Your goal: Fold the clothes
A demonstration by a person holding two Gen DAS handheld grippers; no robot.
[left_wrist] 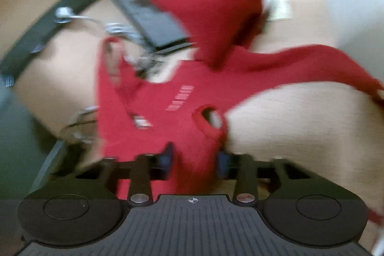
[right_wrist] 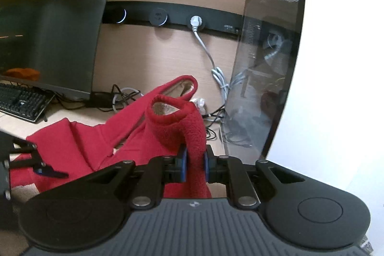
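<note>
Red fleece fills the near ground in both wrist views. The right tool (right_wrist: 194, 166) has its blue-padded fingers (right_wrist: 183, 164) pressed onto a narrow band of the red garment (right_wrist: 148, 136), which rises between them and ends just above in an open, rolled cuff (right_wrist: 168, 109). The left tool (left_wrist: 194, 157) likewise pinches a bunched fold of the same garment, though that view is smeared by motion blur. In the right wrist view the left tool also shows at the left edge, low over the cloth.

Beyond the tools the garment drapes down onto the pale wood-grain bench (right_wrist: 148, 59), one part spread flat with a small line of pale lettering (left_wrist: 180, 97) on it, another part hanging lifted in the air.

Farther back on the bench lie a tangle of grey and black cables (right_wrist: 124, 97), and a black keyboard (right_wrist: 21, 100) at the left under a dark monitor (right_wrist: 52, 23). A glass-sided computer case (right_wrist: 268, 59) stands at the right. Along the back runs a black strip of sockets (right_wrist: 172, 18) with a white plug (right_wrist: 195, 22) in it.
</note>
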